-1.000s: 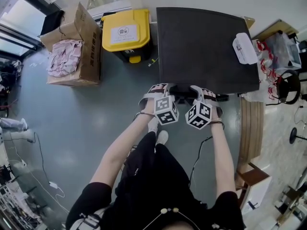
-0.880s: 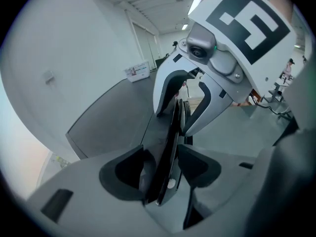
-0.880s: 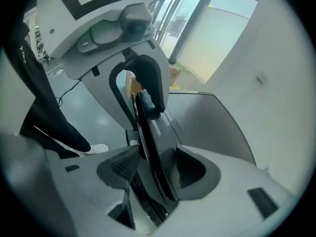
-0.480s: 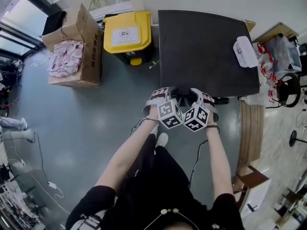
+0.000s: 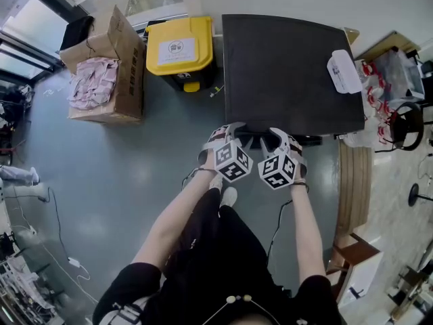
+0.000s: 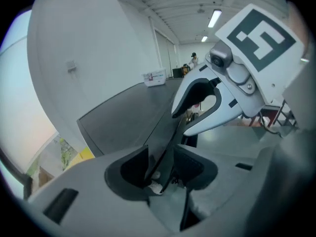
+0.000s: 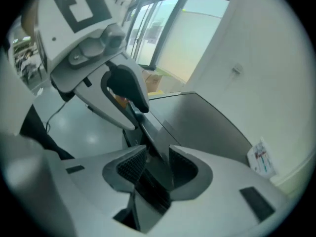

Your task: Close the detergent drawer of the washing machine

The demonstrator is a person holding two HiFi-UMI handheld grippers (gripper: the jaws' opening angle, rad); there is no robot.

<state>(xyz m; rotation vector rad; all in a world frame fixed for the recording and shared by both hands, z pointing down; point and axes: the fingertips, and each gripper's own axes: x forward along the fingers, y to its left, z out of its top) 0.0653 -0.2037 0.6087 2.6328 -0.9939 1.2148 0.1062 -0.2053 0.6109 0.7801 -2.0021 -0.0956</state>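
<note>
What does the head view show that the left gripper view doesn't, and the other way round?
Only the head view: the person's forearms and a light shoe. Only the left gripper view: ceiling lights, a distant person, and the drawer's dark edge between the left gripper's jaws. Both: the washing machine's dark top and the white packet on it.
</note>
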